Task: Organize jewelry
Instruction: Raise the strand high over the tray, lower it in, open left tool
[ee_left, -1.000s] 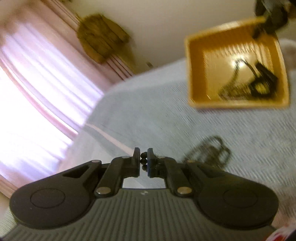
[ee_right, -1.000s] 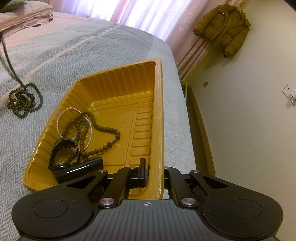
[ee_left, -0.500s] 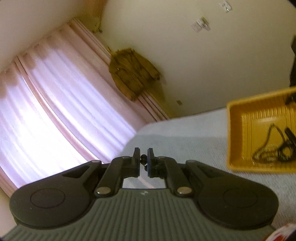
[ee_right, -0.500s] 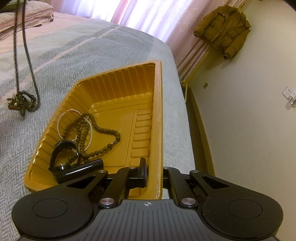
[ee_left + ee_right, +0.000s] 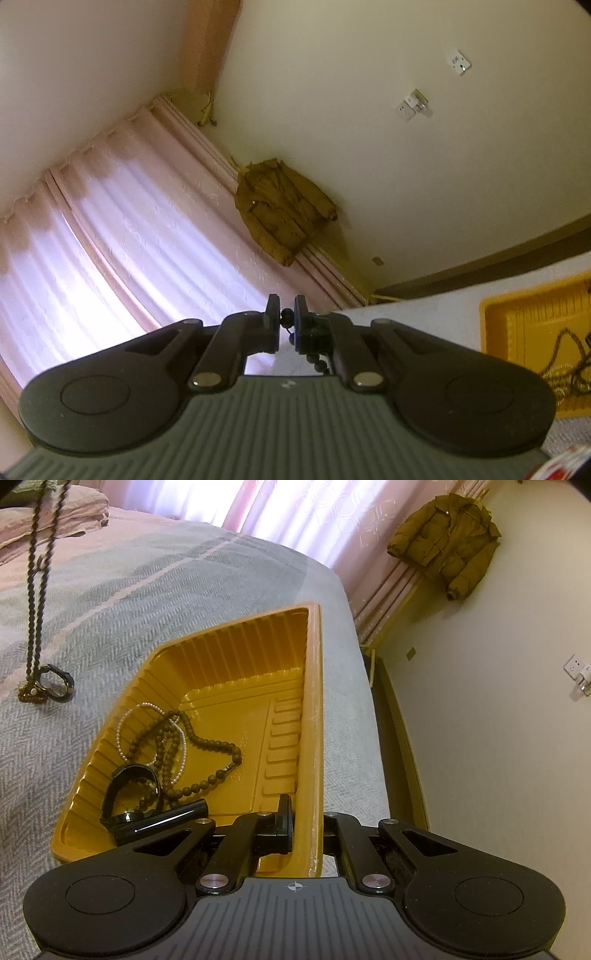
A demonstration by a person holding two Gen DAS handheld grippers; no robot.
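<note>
A bedroom: grey herringbone bedspread (image 5: pixel 192 602), pink curtains, a brown jacket on the wall.

The left gripper (image 5: pixel 287 321) is nearly closed, its pads pinching dark beads of a necklace (image 5: pixel 35 572). The right view shows that strand hanging taut from above at the left, its looped lower end with a dark ring just above or barely touching the bedspread. A second ago this bundle lay heaped on the cover; now it dangles, and the left camera, which then looked down at the bed, faces the curtains and wall, with the tray (image 5: pixel 495 332) low at the right edge.

The right gripper (image 5: pixel 308 827) has not budged: fully closed on the near wall of the tray, steadying it. Inside lie a bead necklace, a pearl strand and a black watch.

With the necklace off the bed, it probably next needs carrying across and lowering into the tray.
</note>
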